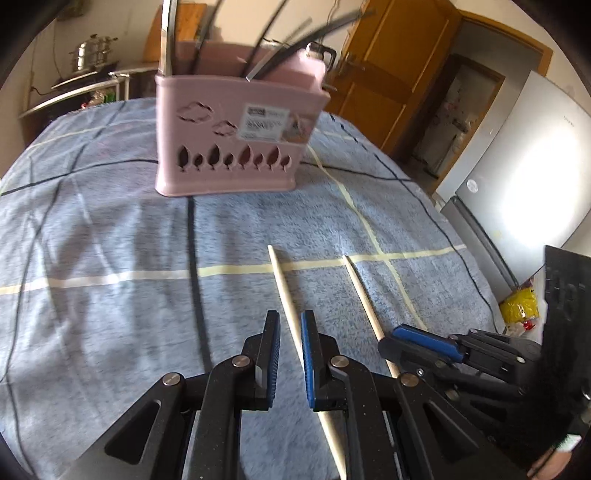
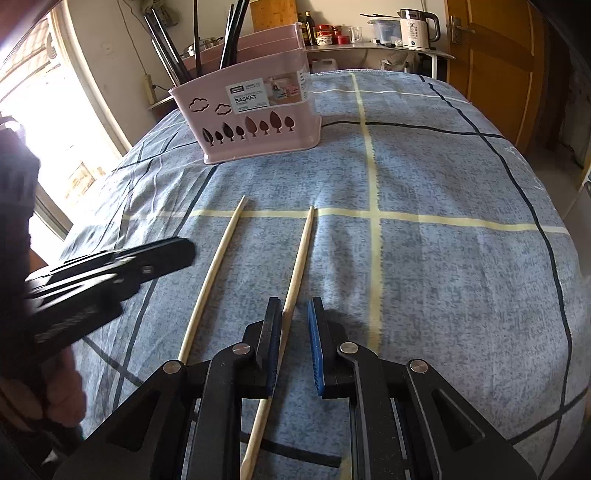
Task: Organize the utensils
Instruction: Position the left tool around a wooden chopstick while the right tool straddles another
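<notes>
Two pale wooden chopsticks lie side by side on the blue checked cloth. The left chopstick [image 1: 286, 295] [image 2: 214, 273] passes between my left gripper's [image 1: 290, 319] open jaws. The right chopstick [image 1: 364, 299] [image 2: 295, 277] passes between my right gripper's [image 2: 293, 304] open jaws, close to the left pad. Neither is clamped. The right gripper also shows in the left wrist view [image 1: 424, 341], and the left gripper shows in the right wrist view [image 2: 110, 266]. A pink utensil basket [image 1: 236, 136] [image 2: 255, 110] stands beyond, holding several dark utensils.
The blue cloth [image 2: 443, 258] covers a table. A wooden door [image 1: 399, 70], a fridge [image 1: 532, 173] and a yellow bag [image 1: 521, 304] are to the right. A shelf with a kettle [image 2: 417, 27] and jars stands behind the table. A window is at the left.
</notes>
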Demonstrator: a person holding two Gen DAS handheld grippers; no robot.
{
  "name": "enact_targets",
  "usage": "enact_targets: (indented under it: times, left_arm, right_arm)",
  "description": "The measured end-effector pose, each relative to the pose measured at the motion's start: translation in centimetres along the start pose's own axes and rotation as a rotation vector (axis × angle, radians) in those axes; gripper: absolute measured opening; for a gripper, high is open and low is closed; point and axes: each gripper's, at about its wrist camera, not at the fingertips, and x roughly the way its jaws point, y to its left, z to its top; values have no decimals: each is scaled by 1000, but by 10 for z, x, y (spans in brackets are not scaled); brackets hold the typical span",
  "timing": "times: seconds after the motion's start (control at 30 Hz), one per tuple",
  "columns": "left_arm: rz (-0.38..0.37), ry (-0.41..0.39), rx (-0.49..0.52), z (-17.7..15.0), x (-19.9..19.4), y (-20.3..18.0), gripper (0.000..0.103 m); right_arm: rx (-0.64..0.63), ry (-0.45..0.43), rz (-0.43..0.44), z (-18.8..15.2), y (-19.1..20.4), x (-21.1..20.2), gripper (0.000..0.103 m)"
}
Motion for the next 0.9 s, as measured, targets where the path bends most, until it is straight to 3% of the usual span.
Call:
enact_targets:
  times: [0.33,0.63,0.9]
  left_arm:
    - [91,-3,62,-3,12,-12,7]
    - [121,-2,-27,-21,-19,27,7]
    - [102,22,-66,4,-10,38,11]
  right_arm:
    - [22,-12,13,-3,-8,-2,14]
    - [42,-12,22,-2,-12,-4,16]
    - [-14,-11,7,20,-3,10,16]
